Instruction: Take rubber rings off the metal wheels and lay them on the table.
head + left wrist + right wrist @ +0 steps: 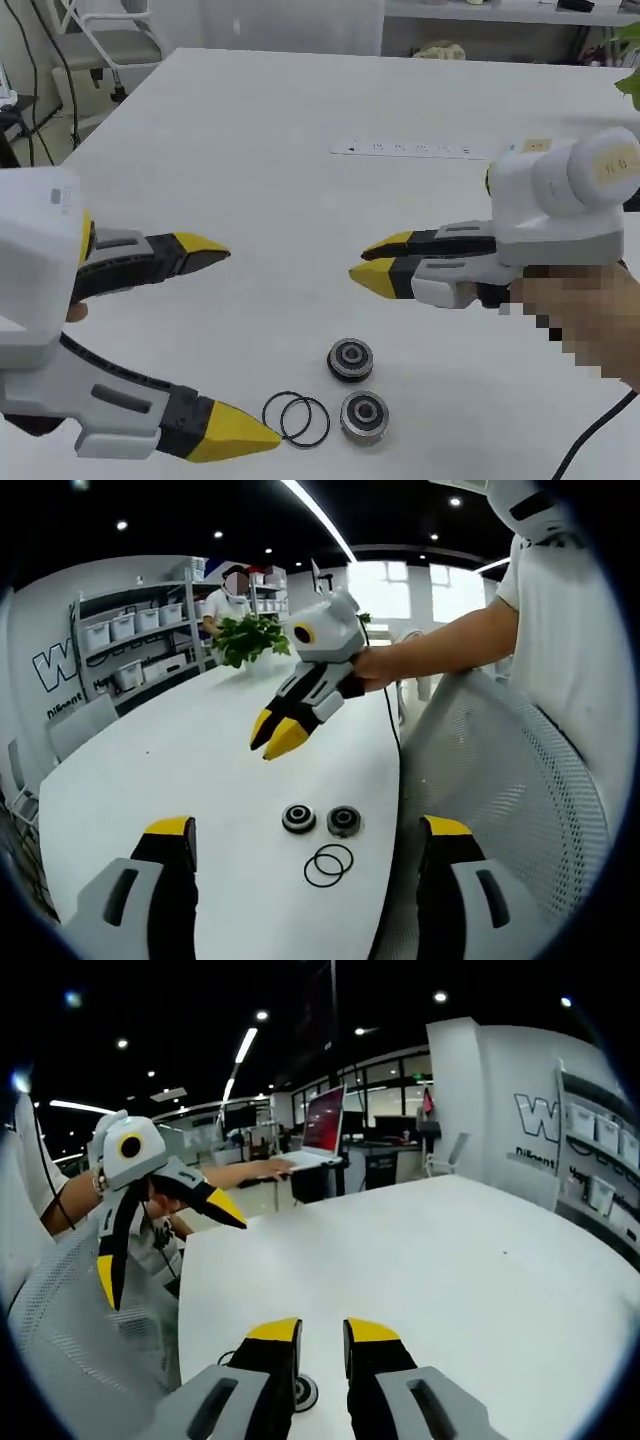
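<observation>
– Two rubber rings (pixel 296 418), where?
– Thin black loops, overlapping, flat on the smooth white table (pixel 300 150), just beside the near wheel (pixel 364 416). Far wheel (pixel 351 360) sits behind it. Both are round, shiny metal with dark centres.
– Your tongs?
– My left gripper (pixel 238 342) gapes wide, empty. My right gripper (pixel 362 262) has yellow tips barely apart, holding nothing, above the table.

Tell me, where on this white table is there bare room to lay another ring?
The bare stretch between the white power strip and the two round metal wheels is free. Crowded: the near edge, wheels beside two black rubber rings.
</observation>
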The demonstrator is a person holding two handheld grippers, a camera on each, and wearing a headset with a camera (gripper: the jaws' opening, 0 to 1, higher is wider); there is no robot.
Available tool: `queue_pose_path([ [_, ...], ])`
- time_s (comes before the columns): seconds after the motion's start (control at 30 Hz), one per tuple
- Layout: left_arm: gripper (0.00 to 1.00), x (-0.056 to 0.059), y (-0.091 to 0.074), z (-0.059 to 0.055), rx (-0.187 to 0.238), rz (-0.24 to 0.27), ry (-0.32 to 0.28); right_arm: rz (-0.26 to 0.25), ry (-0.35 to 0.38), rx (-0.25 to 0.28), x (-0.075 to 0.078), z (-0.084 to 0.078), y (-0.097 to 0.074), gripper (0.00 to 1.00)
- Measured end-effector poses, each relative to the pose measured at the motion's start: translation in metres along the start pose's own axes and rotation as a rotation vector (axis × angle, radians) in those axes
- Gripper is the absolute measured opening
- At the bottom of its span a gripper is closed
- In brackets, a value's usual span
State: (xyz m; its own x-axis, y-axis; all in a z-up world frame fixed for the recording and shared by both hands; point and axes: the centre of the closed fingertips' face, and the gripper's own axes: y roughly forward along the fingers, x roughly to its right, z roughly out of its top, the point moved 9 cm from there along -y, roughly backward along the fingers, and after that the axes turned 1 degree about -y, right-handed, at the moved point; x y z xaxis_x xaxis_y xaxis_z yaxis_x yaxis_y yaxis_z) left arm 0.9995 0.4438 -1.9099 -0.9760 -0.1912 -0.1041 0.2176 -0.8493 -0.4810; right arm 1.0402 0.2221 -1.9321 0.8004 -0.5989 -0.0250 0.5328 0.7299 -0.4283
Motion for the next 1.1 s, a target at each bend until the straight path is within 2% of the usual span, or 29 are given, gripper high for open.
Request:
queue_pose_path([
  [0.1, 0.88, -0.004, 0.001, 0.004, 0.000, 0.003, 0.012, -0.007, -0.005, 0.000, 0.006, -0.003, -0.003, 0.16],
  [0.17, 0.87, -0.012, 0.004, 0.012, 0.021, 0.001, 0.019, -0.005, 0.001, 0.003, 0.008, -0.006, -0.005, 0.16],
  [0.27, 0.84, -0.019, 0.010, 0.020, 0.029, 0.004, 0.047, 0.000, 0.058, 0.018, 0.011, -0.018, -0.006, 0.17],
  [0.33, 0.80, -0.024, 0.018, 0.025, 0.036, 0.016, 0.084, 0.022, 0.129, 0.039, 0.010, -0.025, -0.004, 0.16],
  [0.4, 0.75, -0.027, 0.028, 0.030, 0.047, 0.010, 0.093, 0.024, 0.142, 0.032, 0.011, -0.030, -0.003, 0.17],
  [0.53, 0.72, -0.031, 0.048, 0.039, 0.087, -0.008, 0.112, 0.027, 0.128, -0.009, 0.008, -0.038, -0.001, 0.18],
  [0.7, 0.67, -0.034, 0.066, 0.043, 0.103, -0.027, 0.121, 0.035, 0.103, -0.052, 0.004, -0.045, 0.001, 0.18],
  [0.77, 0.61, -0.036, 0.076, 0.040, 0.108, -0.011, 0.118, 0.037, 0.098, -0.061, 0.004, -0.046, 0.001, 0.18],
  [0.8, 0.58, -0.037, 0.082, 0.037, 0.092, 0.004, 0.129, 0.037, 0.097, -0.067, 0.004, -0.047, 0.001, 0.18],
  [0.87, 0.53, -0.036, 0.089, 0.032, 0.087, 0.005, 0.149, 0.036, 0.094, -0.082, 0.004, -0.051, 0.001, 0.18],
  [1.0, 0.48, -0.032, 0.101, 0.016, 0.075, 0.009, 0.135, 0.043, 0.086, -0.117, 0.004, -0.058, 0.001, 0.17],
  [1.07, 0.46, -0.028, 0.106, 0.004, 0.077, -0.003, 0.052, 0.044, 0.087, -0.133, 0.004, -0.062, 0.002, 0.16],
  [1.1, 0.46, -0.026, 0.108, -0.001, 0.066, -0.017, 0.030, 0.051, 0.091, -0.142, 0.004, -0.065, 0.003, 0.17],
])
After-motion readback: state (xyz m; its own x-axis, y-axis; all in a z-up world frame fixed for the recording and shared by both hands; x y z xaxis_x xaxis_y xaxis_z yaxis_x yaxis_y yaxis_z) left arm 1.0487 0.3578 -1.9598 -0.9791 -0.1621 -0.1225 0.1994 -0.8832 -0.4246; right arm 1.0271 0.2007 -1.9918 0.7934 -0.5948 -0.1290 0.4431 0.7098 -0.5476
